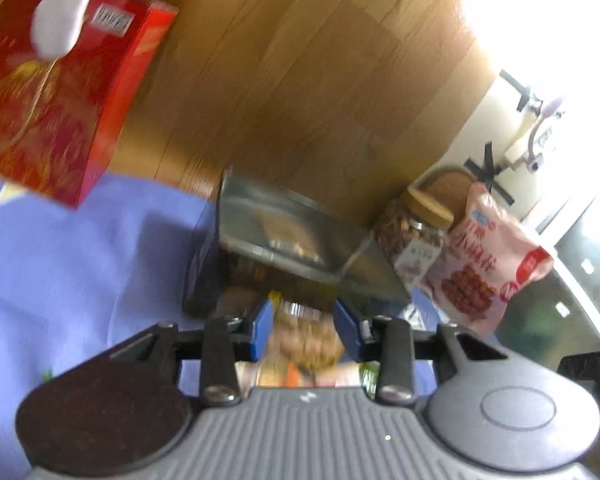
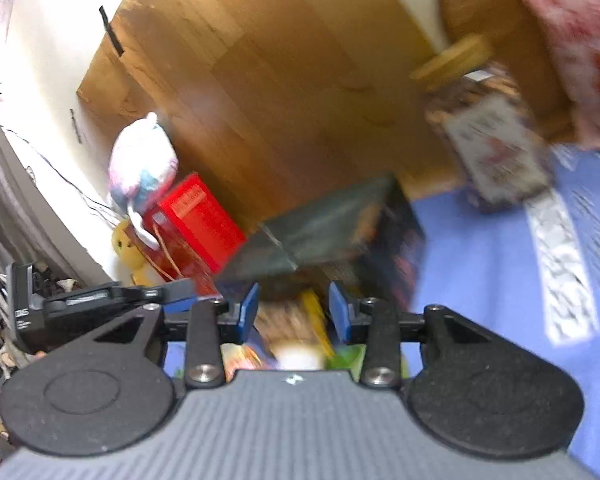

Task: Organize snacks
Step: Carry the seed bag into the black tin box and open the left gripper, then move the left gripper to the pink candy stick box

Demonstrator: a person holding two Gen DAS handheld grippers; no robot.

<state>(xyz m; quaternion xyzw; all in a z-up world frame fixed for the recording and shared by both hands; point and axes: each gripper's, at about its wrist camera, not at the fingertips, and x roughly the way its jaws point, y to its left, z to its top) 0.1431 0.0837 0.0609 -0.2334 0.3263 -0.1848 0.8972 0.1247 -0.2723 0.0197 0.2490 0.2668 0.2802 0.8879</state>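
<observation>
My left gripper (image 1: 304, 320) stands open, its blue pads (image 1: 260, 326) apart over a blurred pile of snack packets (image 1: 304, 344) on the blue cloth (image 1: 80, 264). Blur hides whether a pad touches them. Just beyond is a dark box (image 1: 292, 240) with a shiny top. My right gripper (image 2: 294, 308) is also open above blurred snack packets (image 2: 296, 332), with nothing gripped. The same dark box (image 2: 340, 232) lies right ahead of it. A nut jar (image 1: 416, 236) with a wooden lid and a pink snack bag (image 1: 484, 272) stand to the right.
A red box (image 1: 52, 92) with a white plush toy (image 1: 60, 24) on it stands at the left, beside a yellow toy (image 2: 128, 248). The nut jar (image 2: 484, 132) and pink bag (image 2: 580, 40) loom near the right gripper. Wooden floor (image 1: 300, 80) lies beyond the cloth.
</observation>
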